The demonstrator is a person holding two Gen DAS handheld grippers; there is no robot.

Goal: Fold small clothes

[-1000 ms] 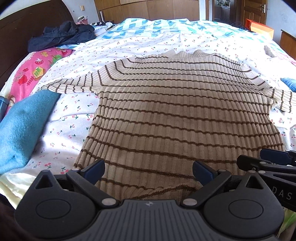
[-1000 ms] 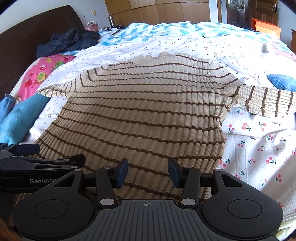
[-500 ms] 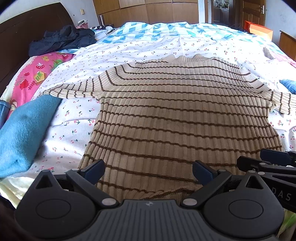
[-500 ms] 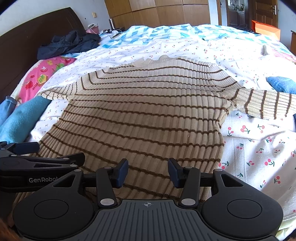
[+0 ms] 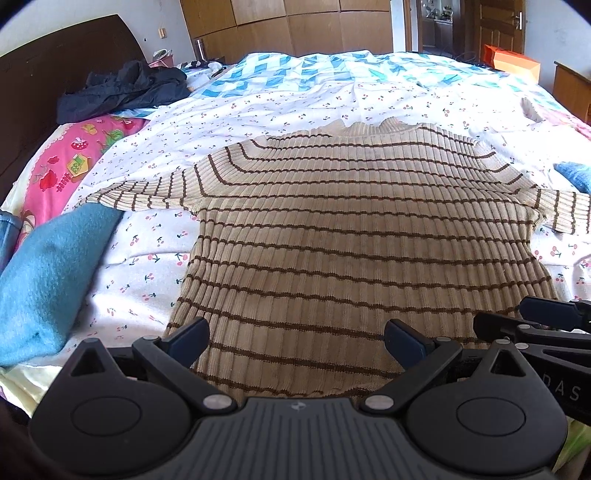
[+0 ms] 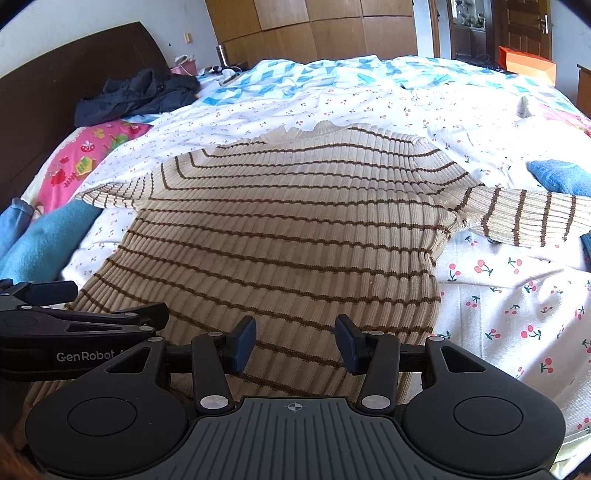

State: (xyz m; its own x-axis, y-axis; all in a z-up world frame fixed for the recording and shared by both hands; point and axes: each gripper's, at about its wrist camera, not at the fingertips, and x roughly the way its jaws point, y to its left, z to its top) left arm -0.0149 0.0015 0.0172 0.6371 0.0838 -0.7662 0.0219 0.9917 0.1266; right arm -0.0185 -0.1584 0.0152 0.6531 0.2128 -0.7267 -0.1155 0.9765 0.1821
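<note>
Bed (image 5: 303, 99), white cherry-print sheet; dark wooden headboard (image 5: 55, 66) along its left edge. Blue-and-white patterned quilt (image 5: 314, 70) across the far edge. Dark blue garment (image 5: 122, 90), bundled, far-left corner. Pink cartoon-print pillow (image 5: 70, 162) on the left edge, just below that garment. Blue fleece cloth (image 5: 48, 273), folded, near-left corner. Second blue cloth (image 6: 557, 177) at the right edge. Orange box (image 5: 511, 66) beyond the far-right corner. Wooden wardrobe (image 5: 295, 26) behind.

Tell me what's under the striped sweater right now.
The striped sweater lies flat on the cherry-print sheet, which shows all around it. Anything beneath its body is covered, so I cannot tell.
</note>
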